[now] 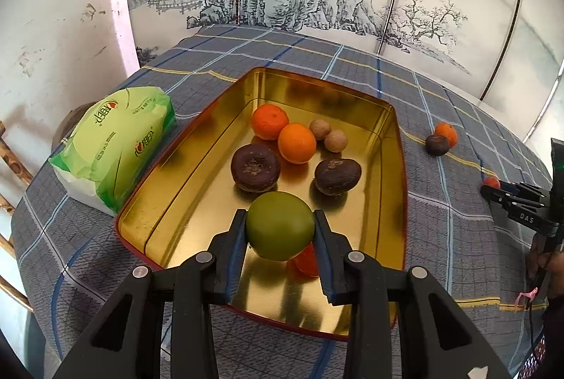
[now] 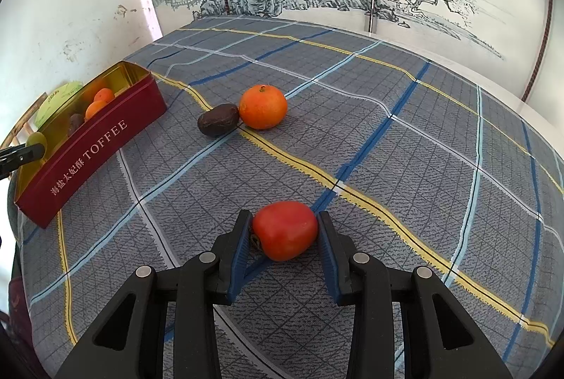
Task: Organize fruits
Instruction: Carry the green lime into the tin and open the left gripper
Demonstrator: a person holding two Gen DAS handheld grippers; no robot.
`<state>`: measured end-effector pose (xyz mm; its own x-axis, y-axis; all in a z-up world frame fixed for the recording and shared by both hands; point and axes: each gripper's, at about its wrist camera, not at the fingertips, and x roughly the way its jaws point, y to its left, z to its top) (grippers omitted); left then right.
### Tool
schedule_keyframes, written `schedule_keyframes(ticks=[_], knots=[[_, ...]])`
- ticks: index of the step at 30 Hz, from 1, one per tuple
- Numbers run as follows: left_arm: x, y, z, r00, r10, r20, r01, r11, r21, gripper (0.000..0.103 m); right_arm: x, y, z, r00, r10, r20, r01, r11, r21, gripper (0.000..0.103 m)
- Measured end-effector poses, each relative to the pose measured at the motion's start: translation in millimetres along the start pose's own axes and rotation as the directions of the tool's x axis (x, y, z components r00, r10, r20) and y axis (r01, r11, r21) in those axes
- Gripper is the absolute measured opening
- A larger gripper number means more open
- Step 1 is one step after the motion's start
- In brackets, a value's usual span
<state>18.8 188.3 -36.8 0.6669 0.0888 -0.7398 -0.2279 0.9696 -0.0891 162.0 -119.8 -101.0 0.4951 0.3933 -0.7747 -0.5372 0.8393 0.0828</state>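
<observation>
Left tongs (image 1: 280, 225) are clamped on a green fruit (image 1: 280, 225), both pads pressed to its sides, holding it over the near end of the gold-lined tin (image 1: 183, 174); an orange-red fruit (image 1: 306, 261) peeks out just beneath it on the tin floor. Inside the tin already: two oranges (image 1: 282, 132) touching each other, two small tan nuts (image 1: 328, 135) beside them, and two dark brown fruits (image 1: 255, 167) nearer the green one. A green tissue pack (image 1: 116, 143) lies just beside the tin's left wall on the checked cloth of the counter (image 1: 440, 231).

Over to the right tongs (image 2: 285, 231); they straddle a red fruit (image 2: 285, 231) resting on the cloth, the left pad touching it; whether the right pad presses I cannot tell, so grip or near-grip stays open. Farther off on the counter, an orange (image 2: 262, 106) and a dark fruit (image 2: 218, 119) sit touching, well apart from the tin's red side marked TOFFEE (image 2: 88, 150).
</observation>
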Motion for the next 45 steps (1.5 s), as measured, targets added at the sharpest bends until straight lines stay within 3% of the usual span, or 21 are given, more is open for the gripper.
schedule_keyframes(ticks=[19,45], knots=[[8,9,-3,0.999,0.052,0.011,-0.052,0.998,0.022,0.032,1,1,1,1.000,-0.006,-0.003,0.006,1.000,-0.003,0.038],[20,28,9,0.999,0.037,-0.008,-0.037,0.999,-0.020,0.032,3,3,3,1.000,-0.011,-0.005,0.011,1.000,-0.004,0.038]])
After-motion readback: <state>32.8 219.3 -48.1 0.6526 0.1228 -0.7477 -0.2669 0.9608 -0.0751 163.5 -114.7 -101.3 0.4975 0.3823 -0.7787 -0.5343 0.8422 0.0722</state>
